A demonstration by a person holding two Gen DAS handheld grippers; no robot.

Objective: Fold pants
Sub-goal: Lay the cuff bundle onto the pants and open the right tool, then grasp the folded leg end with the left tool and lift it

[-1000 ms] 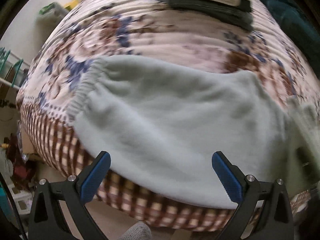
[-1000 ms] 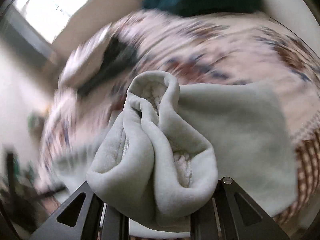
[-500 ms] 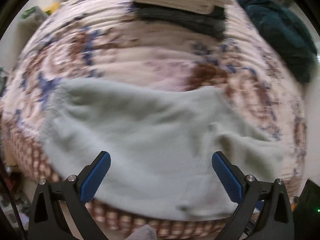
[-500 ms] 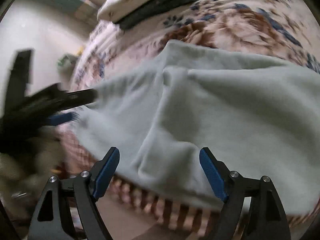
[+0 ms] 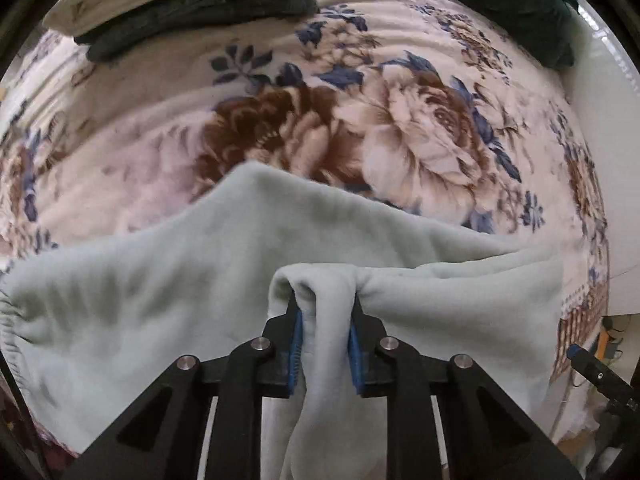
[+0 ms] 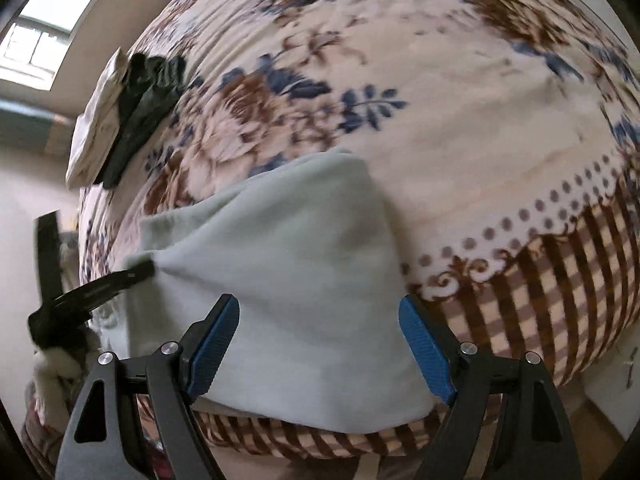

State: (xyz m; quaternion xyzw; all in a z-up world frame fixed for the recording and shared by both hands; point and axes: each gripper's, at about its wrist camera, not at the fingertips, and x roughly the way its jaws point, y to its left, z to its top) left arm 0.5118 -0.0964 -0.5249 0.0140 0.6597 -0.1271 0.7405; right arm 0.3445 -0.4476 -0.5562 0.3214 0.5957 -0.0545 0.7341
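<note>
Left gripper (image 5: 325, 326): the black jaws with blue ribbed pads are closing, and a bunched ridge of the pale grey-green fleece pants (image 5: 168, 292) already sits pinched between the pads. The pinched fold rises as a rounded hump above the fingertips and hangs down in a loose strand between the finger arms toward the camera.

Right gripper (image 6: 320, 344): the jaws stand wide apart, blue pads on either side of the fabric edge, with nothing clamped. The pants pass under and between the pads; contact with either pad cannot be told.

The pants lie on the floral plush blanket (image 5: 392, 128) (cream ground, brown roses, blue leaves), near the bed edge where the pattern turns to a brown-and-cream check border (image 6: 560, 292). The elastic gathered waistband shows at the far left edge of the left wrist view. In the right wrist view the fabric is drawn into a taut point at its left corner, where the tip of the left gripper meets it.

A stack of folded clothes, a cream piece over a dark grey-green piece (image 5: 192, 4), lies on the blanket well apart from the pants. A dark teal fabric heap (image 5: 508, 4) sits at the far right of the blanket. A bright window (image 6: 44, 36) shows at upper left in the right wrist view.
</note>
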